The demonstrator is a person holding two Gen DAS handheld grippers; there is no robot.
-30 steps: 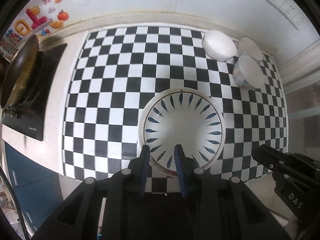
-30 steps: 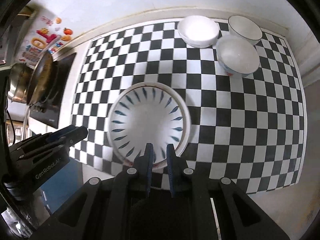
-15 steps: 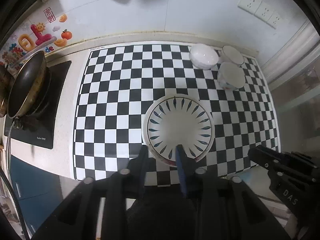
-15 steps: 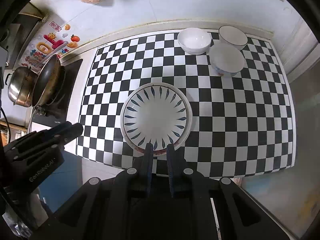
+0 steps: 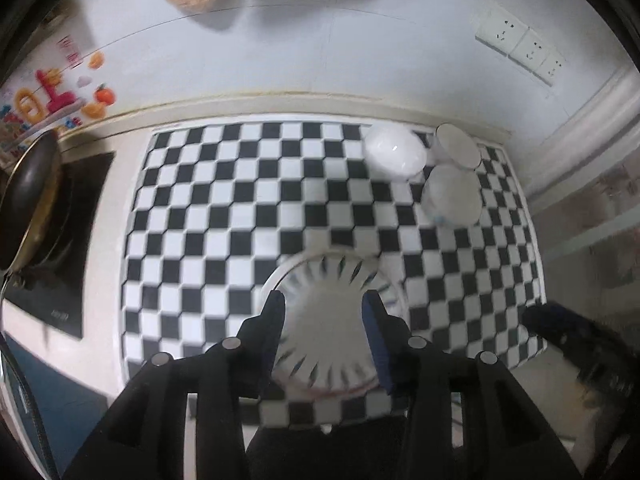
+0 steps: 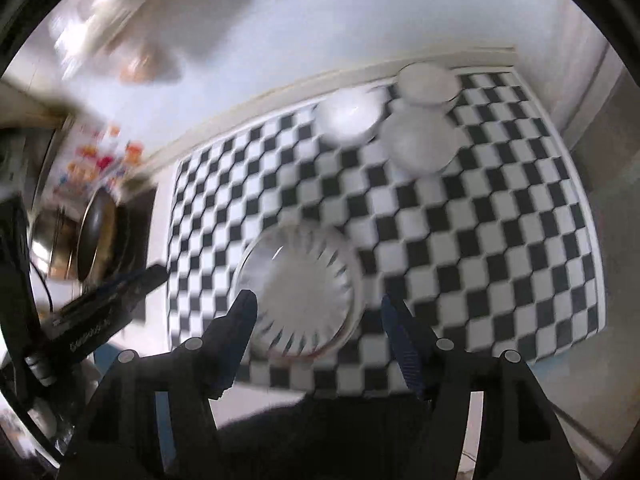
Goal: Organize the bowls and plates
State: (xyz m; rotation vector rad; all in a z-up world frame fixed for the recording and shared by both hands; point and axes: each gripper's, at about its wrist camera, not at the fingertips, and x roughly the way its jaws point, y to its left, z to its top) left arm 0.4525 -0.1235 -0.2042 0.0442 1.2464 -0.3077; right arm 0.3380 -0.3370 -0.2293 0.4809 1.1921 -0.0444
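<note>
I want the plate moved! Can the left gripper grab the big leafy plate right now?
Probably yes. The left gripper is open, and the plate lies right ahead of its fingers with nothing between; the bowls sit farther back.

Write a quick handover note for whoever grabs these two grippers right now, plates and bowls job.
Left gripper: open, holding nothing, fingers either side of the plate in its view.
Right gripper: open, holding nothing, above the same plate.
Plate sits on the checkered mat near its front edge.
Three bowls are clustered at the mat's far right corner, not stacked.
Done: nothing visibly stacked.
Left: gather bowls and plate. Views are motion-blurred.
</note>
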